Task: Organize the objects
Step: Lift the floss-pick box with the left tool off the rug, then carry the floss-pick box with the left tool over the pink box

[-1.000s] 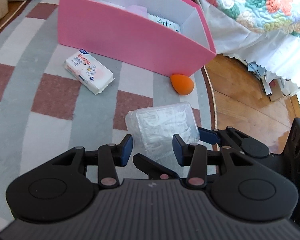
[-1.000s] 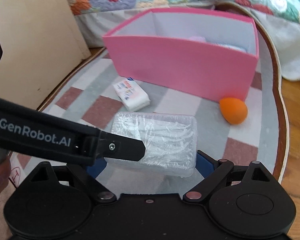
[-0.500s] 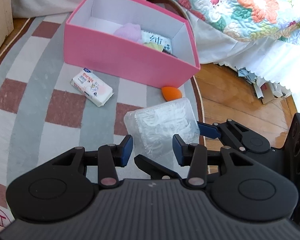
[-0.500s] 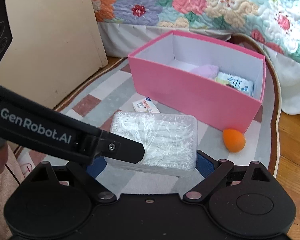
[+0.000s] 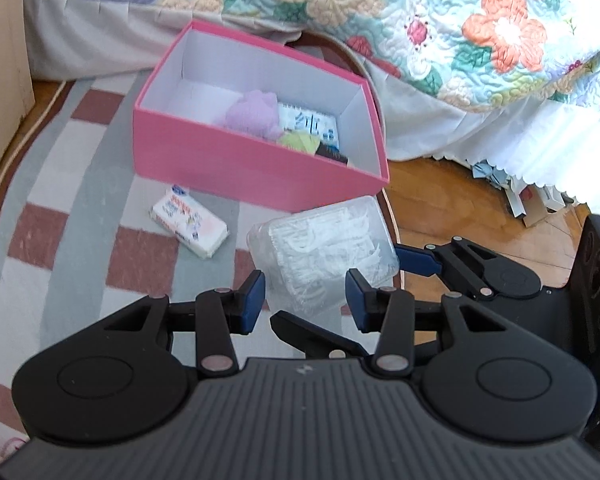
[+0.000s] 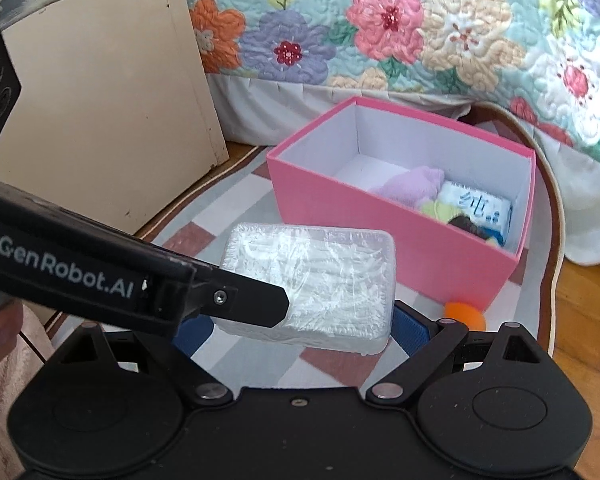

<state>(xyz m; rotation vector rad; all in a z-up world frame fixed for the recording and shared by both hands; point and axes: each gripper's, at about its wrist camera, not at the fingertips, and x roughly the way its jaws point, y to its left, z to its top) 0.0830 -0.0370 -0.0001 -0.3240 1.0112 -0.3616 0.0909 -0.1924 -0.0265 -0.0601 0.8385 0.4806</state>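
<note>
My right gripper [image 6: 300,326] is shut on a clear plastic box of white picks [image 6: 312,284] and holds it in the air, near the pink box [image 6: 384,232]. The clear box also shows in the left wrist view [image 5: 328,252], with the right gripper's blue finger [image 5: 416,259] against its side. My left gripper [image 5: 306,306] is open and empty, just behind the clear box. The pink box [image 5: 252,168] is open and holds a lilac cloth [image 5: 256,114], a tissue pack and small items. A white tissue pack [image 5: 188,222] lies on the rug. An orange sponge [image 6: 464,314] lies by the pink box's corner.
A checked rug [image 5: 80,220] covers the floor, with wooden floor [image 5: 460,200] to its right. A bed with a floral quilt [image 6: 380,32] stands behind the pink box. A cream cabinet [image 6: 100,112] stands at the left.
Both grippers have risen and pulled back. The clear box has gone up off the rug in the right gripper. The inside of the pink box has come into view.
</note>
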